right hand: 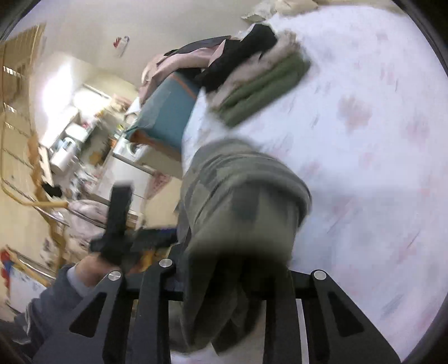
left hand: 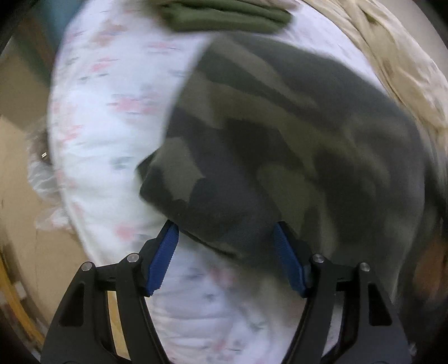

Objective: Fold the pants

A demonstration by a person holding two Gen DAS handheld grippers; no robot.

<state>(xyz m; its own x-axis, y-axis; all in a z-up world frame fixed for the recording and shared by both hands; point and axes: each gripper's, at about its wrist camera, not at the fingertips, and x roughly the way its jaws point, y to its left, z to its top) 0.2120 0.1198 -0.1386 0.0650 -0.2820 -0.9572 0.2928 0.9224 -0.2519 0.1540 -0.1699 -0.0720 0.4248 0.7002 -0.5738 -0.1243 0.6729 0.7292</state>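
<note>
A bed with a white sheet (left hand: 106, 117) printed in pale pink flowers fills both views, and the right wrist view shows a cluttered room beyond its left edge. In the left wrist view, from the left: bare sheet, then the camouflage pants (left hand: 280, 145) spread over the middle and right, with a folded olive-green garment (left hand: 224, 16) at the top and a beige quilt (left hand: 392, 56) at the upper right. The left gripper (left hand: 226, 240) stands open, its blue pads (left hand: 165, 260) to either side of the near edge of the pants without pressing on it. In the right wrist view a sleeved hand (right hand: 89, 268) holds that gripper at the lower left. The right gripper (right hand: 238, 268) is closed on a bunched part of the pants, which covers its fingertips. A teal box (right hand: 168, 112) under loose clothes and a stack of folded clothes (right hand: 260, 81) lie beyond.
</note>
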